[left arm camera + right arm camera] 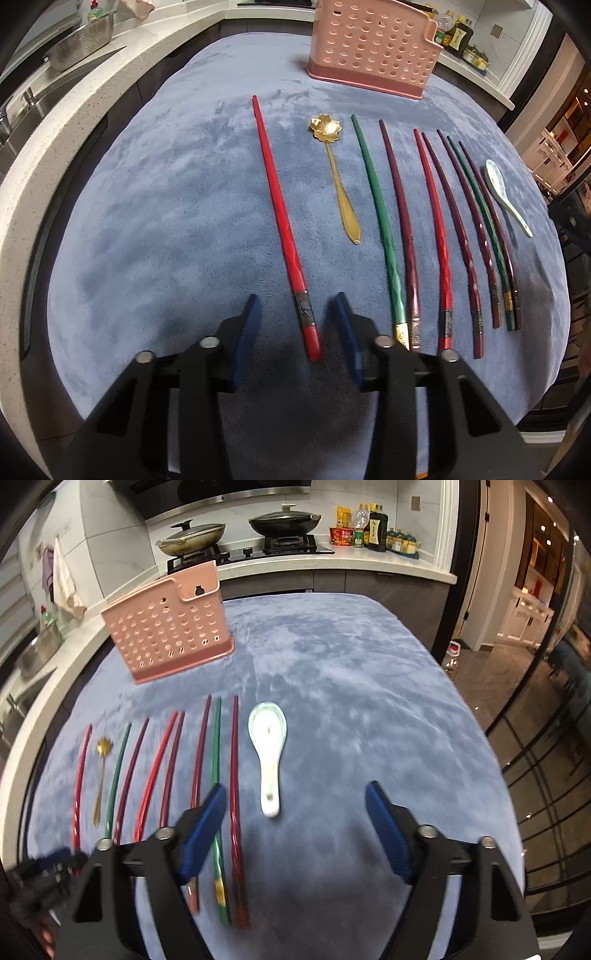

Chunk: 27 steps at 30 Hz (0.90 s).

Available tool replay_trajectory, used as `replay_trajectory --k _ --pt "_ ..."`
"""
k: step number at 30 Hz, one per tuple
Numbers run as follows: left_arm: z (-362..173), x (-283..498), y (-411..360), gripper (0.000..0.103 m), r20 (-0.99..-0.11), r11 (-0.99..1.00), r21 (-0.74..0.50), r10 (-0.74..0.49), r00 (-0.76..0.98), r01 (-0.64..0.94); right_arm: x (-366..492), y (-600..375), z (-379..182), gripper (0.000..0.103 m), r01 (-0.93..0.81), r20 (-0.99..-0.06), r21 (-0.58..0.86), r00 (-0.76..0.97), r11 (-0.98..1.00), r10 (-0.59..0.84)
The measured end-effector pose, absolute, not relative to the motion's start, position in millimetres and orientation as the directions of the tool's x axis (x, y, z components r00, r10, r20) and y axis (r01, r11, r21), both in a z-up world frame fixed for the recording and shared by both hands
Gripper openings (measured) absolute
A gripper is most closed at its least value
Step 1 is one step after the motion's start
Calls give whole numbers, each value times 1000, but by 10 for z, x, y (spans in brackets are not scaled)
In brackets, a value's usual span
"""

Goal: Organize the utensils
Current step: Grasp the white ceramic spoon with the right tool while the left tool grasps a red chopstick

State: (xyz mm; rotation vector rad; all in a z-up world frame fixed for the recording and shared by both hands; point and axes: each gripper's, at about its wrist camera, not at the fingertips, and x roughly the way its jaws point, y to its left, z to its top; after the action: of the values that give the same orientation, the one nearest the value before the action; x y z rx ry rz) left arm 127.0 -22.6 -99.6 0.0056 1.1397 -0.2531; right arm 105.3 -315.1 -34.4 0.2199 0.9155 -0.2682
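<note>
Several chopsticks lie in a row on the blue-grey cloth (pixel 166 221). My left gripper (pixel 295 314) is open, its fingers either side of the thick end of the leftmost red chopstick (pixel 280 225), not touching it. A gold flower spoon (pixel 338 177) lies just right of it, then green (pixel 376 206), maroon and red chopsticks. A white ceramic spoon (pixel 269 753) lies at the row's right end. My right gripper (pixel 295 805) is open and empty, just above the spoon's handle end. A pink perforated utensil holder (pixel 170 638) stands at the back; it also shows in the left wrist view (pixel 373 48).
A white counter with a metal colander (pixel 81 44) and sink runs along the left. A stove with two lidded pans (pixel 284 520) and bottles (pixel 373 528) stands behind the table. The cloth's right edge drops to the floor by glass doors.
</note>
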Motion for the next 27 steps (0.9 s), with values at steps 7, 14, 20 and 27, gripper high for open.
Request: replay_trajectory --k 7,14,20,27 --pt "-1013 1289 -93 23 -896 968 -170 -230 381 184 1402 -3187 -678 26 307 -840 117 538 944 -71" --pt "-1021 1300 -38 13 -894 966 -188 -244 375 179 1426 -3271 -883 16 308 -843 213 538 927 15" --pt "-1037 1311 -14 11 -894 965 -196 -249 373 174 1395 -3260 -955 13 304 -832 245 554 921 39" --pt "-1051 1276 -4 7 -886 966 -195 -248 392 169 1298 -3267 -963 10 307 -821 268 569 913 49"
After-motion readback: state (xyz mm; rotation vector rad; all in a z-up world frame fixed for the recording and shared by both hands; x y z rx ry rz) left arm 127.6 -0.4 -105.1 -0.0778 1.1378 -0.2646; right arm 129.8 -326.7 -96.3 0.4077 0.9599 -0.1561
